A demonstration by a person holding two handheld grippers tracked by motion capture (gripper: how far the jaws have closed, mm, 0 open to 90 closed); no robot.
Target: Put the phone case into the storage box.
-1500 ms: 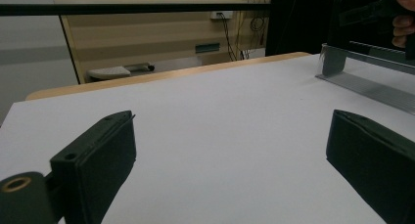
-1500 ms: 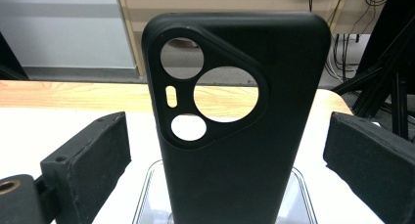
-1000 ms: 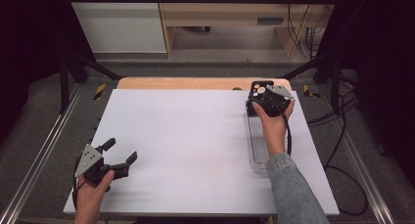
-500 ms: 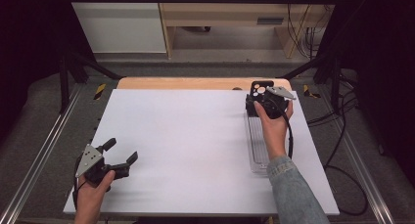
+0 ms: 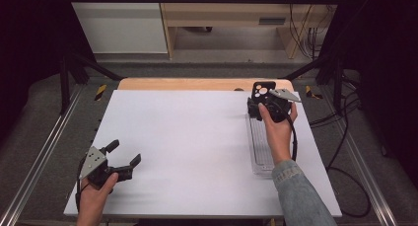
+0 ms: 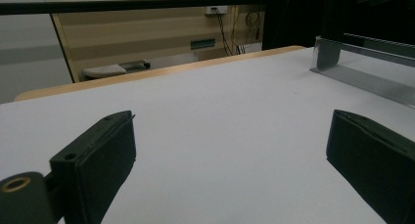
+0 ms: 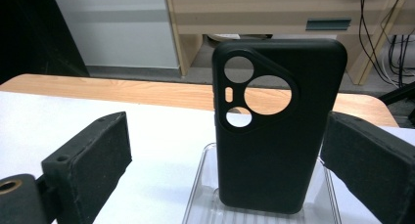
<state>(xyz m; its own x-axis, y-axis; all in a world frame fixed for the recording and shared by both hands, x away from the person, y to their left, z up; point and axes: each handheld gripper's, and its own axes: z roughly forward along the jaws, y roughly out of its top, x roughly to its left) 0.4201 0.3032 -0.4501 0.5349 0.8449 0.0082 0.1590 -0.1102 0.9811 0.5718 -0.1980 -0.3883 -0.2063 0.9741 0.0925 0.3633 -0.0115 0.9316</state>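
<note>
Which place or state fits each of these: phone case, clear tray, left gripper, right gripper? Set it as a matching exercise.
Things:
1. phone case
2. clear tray
3. left gripper
4. right gripper

Places or states:
A. lies flat at the right side of the table
B. black, stands upright, round cutouts at the top
C. open at the near left corner, holds nothing
D. open, one jaw on each side of the phone case

Pairs: 1-B, 2-A, 3-C, 4-D
</note>
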